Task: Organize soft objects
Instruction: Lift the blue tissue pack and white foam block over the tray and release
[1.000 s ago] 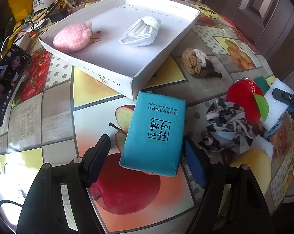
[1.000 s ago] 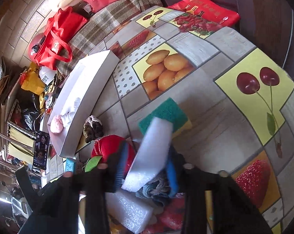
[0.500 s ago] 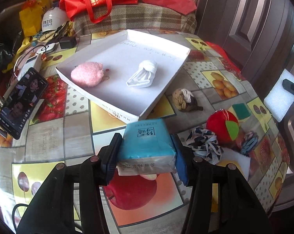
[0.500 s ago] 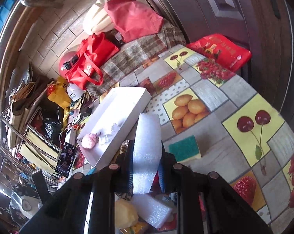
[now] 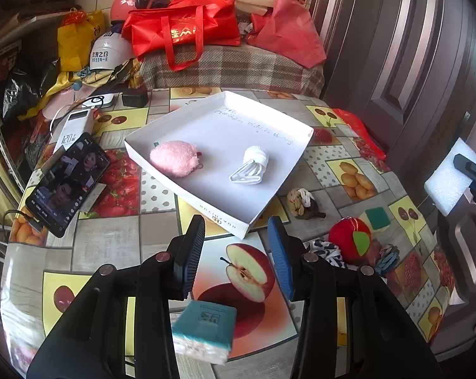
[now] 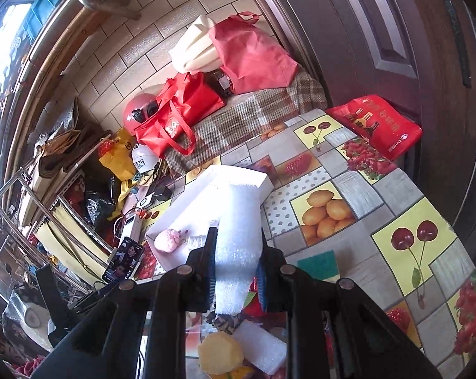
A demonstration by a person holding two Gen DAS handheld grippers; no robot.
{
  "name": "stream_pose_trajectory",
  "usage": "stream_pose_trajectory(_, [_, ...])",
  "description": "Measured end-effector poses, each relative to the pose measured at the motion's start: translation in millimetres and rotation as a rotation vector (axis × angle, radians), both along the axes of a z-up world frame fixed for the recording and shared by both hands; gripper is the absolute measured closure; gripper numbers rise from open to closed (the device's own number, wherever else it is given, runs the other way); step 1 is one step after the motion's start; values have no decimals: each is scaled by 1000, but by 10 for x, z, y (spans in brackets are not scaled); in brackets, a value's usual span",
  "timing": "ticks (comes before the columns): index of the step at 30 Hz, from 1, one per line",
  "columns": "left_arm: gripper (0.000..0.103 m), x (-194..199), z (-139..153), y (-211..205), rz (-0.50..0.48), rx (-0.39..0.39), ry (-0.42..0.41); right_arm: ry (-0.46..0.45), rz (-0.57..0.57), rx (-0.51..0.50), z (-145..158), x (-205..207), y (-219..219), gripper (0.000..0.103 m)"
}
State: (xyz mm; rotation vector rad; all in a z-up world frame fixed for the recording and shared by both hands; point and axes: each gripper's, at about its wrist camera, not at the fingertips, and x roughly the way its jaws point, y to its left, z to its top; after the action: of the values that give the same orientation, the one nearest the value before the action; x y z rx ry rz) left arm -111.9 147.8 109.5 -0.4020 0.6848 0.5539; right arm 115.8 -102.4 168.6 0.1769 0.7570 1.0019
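Jaws: left pair empty, right pair clamped on foam

Left gripper [image 5: 237, 225] has its two pads standing apart with a clear gap and nothing between them. Its own camera shows the blue tissue pack [image 5: 204, 328] lower down, blurred, between the gripper's black arms and below the pads; whether it touches the table [image 5: 111, 243] cannot be told.

Right gripper [image 6: 237, 237] is closed tight on a white foam sheet [image 6: 238, 221], which sticks up past the pads and hangs out below them. Its camera cannot show how high the sheet is carried; the left camera does, catching it at the far right edge, above and beyond the table.

Only the left camera looks fully into the white tray [image 5: 220, 219]: a pink plush [image 5: 174, 162] lies near its left wall and a rolled white cloth [image 5: 252, 165] sits apart from it, nearer the middle. From the right camera the foam sheet hides most of the tray, and only the plush shows clearly.

Outside the tray, the left camera shows a knotted rope toy [image 5: 301, 202] just beside its right wall, then a red ball [image 5: 350, 240], a green sponge [image 5: 376, 218], a patterned cloth [image 5: 326, 251] and a blue hair tie [image 5: 386, 259]. A phone [image 5: 69, 183] leans to the left of the tray.

Only the right camera shows a yellow sponge [image 6: 220, 355] and a white foam block [image 6: 260, 347], touching, beneath its arms
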Motion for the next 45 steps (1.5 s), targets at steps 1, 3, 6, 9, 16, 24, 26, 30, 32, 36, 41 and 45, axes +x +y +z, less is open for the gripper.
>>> stream_pose_trajectory(1, [58,-17,-64,23,0,-6,22,0,1,0,0,1,-1,84])
stream_pose_trajectory(3, [36,-81,-211,64,-12,-18,57,4,1,-1,-5,2,-7,84])
stream_pose_trajectory(6, [19,-255,-400,98,-15,-64,79,12,-5,-1,-24,17,-32,84])
stream_pose_trajectory(9, [18,-452,-523,98,-47,-129,79,20,-7,1,-40,29,-40,84])
stream_pose_trajectory(16, [15,-468,-805,-242,-251,-58,278,33,29,-16,-84,-7,78,84])
stream_pose_trajectory(24, [54,-397,-993,-294,-288,-51,348,32,28,-11,-69,-11,76,84])
stream_pose_trajectory(26, [54,-416,-889,-257,-266,-34,310,22,27,-5,-33,-10,78,84])
stream_pose_trajectory(30, [54,-412,-452,-105,-175,-11,164,-26,41,17,117,-35,110,84])
stream_pose_trajectory(32, [54,-404,-155,-38,-119,24,69,-58,50,32,216,-62,140,84])
stream_pose_trajectory(36, [54,-285,408,56,-40,138,-66,-121,72,60,426,-103,221,84])
stream_pose_trajectory(41, [54,92,1028,168,-40,229,-158,-187,94,90,675,-96,344,84])
stream_pose_trajectory(45, [54,278,1431,194,-34,248,-242,-247,98,128,915,-110,409,84])
